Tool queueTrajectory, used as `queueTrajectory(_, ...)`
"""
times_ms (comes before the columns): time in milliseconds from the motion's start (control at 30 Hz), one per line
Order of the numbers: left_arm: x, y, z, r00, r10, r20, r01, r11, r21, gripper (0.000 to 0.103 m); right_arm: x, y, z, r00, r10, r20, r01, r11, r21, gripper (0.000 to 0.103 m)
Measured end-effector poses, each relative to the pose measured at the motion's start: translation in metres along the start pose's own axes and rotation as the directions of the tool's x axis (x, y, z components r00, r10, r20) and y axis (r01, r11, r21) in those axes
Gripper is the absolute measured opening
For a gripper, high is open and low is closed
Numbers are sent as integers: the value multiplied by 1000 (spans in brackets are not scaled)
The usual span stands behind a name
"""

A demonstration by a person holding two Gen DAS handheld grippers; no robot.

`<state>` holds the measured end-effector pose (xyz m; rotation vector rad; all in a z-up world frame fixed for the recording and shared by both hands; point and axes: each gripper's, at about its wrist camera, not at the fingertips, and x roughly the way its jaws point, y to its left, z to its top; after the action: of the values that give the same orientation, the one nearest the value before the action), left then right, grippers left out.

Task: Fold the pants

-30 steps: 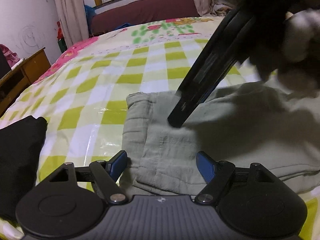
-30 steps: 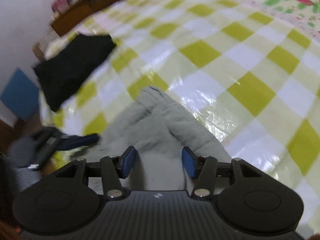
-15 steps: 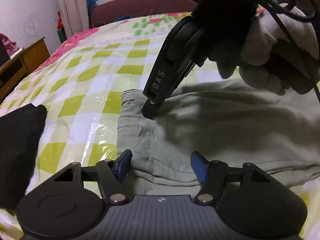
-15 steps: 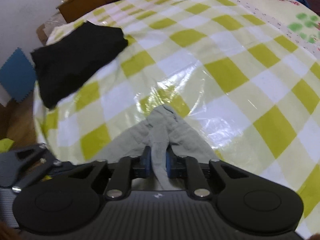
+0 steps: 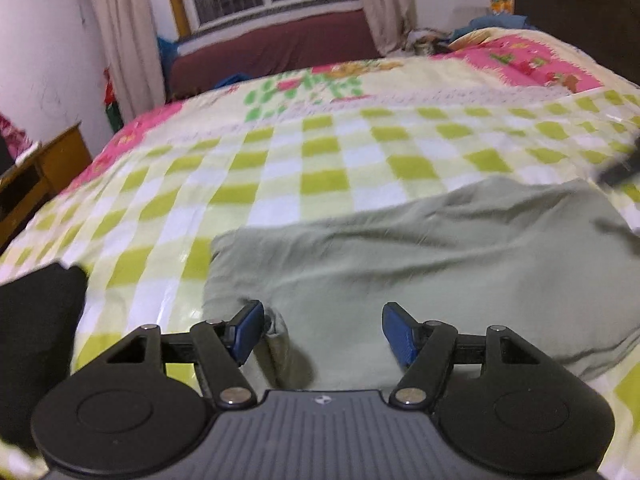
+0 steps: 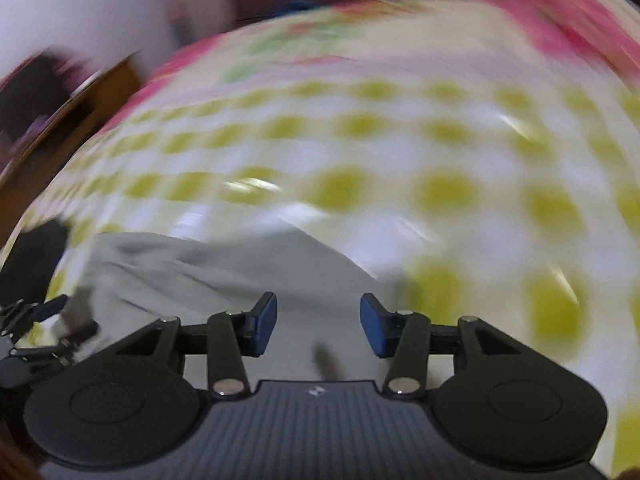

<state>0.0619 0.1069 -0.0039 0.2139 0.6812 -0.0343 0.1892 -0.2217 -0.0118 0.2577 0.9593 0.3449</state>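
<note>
The grey-green pants (image 5: 420, 264) lie folded into a wide rectangle on the checked bed cover. My left gripper (image 5: 324, 330) is open and empty, just above the pants' near left edge. In the right wrist view, which is blurred by motion, the pants (image 6: 224, 276) lie below my right gripper (image 6: 318, 326), which is open and empty above their near edge. The left gripper (image 6: 24, 316) shows at the far left of that view. A dark tip of the right gripper (image 5: 620, 170) shows at the right edge of the left wrist view.
A black folded garment (image 5: 36, 328) lies on the bed to the left of the pants. The yellow-green checked plastic cover (image 5: 320, 168) stretches far ahead. A wooden cabinet (image 5: 44, 172) stands at the left beside the bed, and a dark red bench (image 5: 272, 52) stands under the window.
My right gripper let go of the pants' corner, opened, and swung away to the right. The pants now lie folded over flat. My left gripper stayed open near their edge.
</note>
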Motion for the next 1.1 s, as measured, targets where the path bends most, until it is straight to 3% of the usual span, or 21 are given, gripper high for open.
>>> queueTrajectory(33, 6, -7, 1, 1000, 3, -3, -3, 1000, 23, 84, 0, -11, -10, 1000, 26, -2, -26, 998, 60, 48)
queueTrajectory(133, 29, -23, -3, 993, 19, -118, -7, 995, 101, 85, 15, -22, -31, 987, 157, -10, -154, 975, 158, 50)
queueTrajectory(267, 24, -28, -1, 992, 42, -120, -26, 992, 127, 86, 41, -24, -41, 980, 197, 15, -196, 961, 197, 57)
queueTrajectory(333, 22, -29, -2, 990, 53, -127, -37, 991, 125, 86, 36, -23, -42, 974, 227, 28, -227, 951, 211, 36)
queueTrajectory(367, 21, -30, -3, 990, 60, -126, -44, 991, 128, 86, 30, -25, -41, 968, 250, 38, -252, 943, 219, 13)
queueTrajectory(400, 20, -32, -3, 990, 69, -124, -52, 989, 136, 86, 26, -25, -42, 962, 268, 46, -272, 937, 221, 11)
queueTrajectory(533, 20, -40, -2, 989, 93, -117, -73, 983, 168, 86, 37, -23, -44, 956, 290, 46, -292, 929, 226, 16)
queueTrajectory(600, 21, -43, -2, 989, 102, -110, -80, 979, 188, 86, 55, -24, -48, 947, 320, 37, -317, 904, 287, 27)
queueTrajectory(633, 22, -44, -2, 988, 106, -109, -83, 977, 194, 86, 61, -24, -49, 940, 338, 54, -338, 891, 302, 26)
queueTrajectory(700, 21, -46, -2, 986, 118, -117, -92, 974, 208, 86, 60, -24, -49, 940, 337, 62, -339, 889, 308, 9)
queueTrajectory(833, 11, -55, -1, 987, 114, -115, -77, 957, 280, 86, 32, -46, -50, 946, 310, 94, -324, 902, 287, 6)
queueTrajectory(933, 2, -66, 4, 991, 61, -117, -24, 955, 297, 86, 12, -68, -53, 964, 245, 99, -264, 917, 300, 6)
queueTrajectory(1100, -4, -96, 2, 993, -34, -110, 68, 944, 323, 86, -11, -91, -64, 976, 191, 107, -216, 920, 326, 7)
